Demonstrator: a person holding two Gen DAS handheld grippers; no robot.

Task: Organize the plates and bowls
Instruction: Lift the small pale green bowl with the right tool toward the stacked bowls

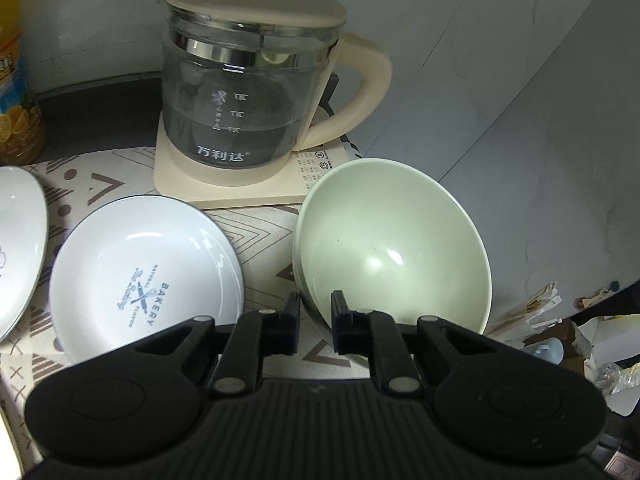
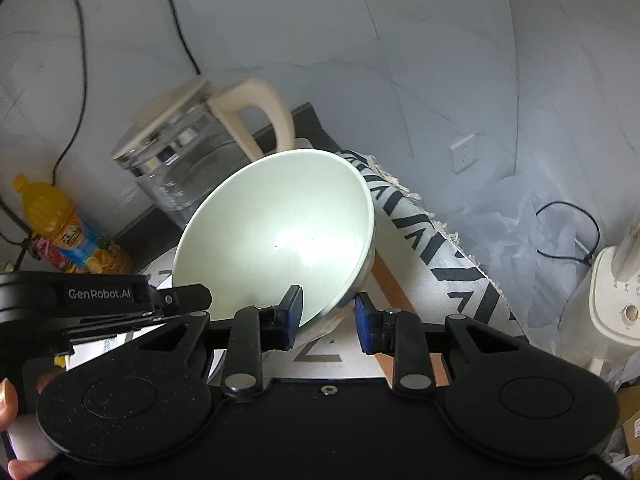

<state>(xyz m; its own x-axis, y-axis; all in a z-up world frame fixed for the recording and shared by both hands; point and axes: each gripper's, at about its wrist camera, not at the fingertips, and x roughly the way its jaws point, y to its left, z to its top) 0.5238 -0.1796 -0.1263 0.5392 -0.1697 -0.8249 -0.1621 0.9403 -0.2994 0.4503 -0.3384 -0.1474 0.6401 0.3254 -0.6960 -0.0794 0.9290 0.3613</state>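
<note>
Here, left tongs pinch the glossy, round green bowl's rim.

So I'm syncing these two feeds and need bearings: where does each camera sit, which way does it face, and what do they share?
Left wrist: on the left claw, facing forward and down over the patterned cloth; its fingers straddle the pale green bowl's rim, beside the bakery plate.
Right wrist: on the right claw, tilted, fingers either side of the same bowl's rim; the left claw's body and a hand show at left.
Shared: the bowl, glass kettle, orange juice bottle.
</note>
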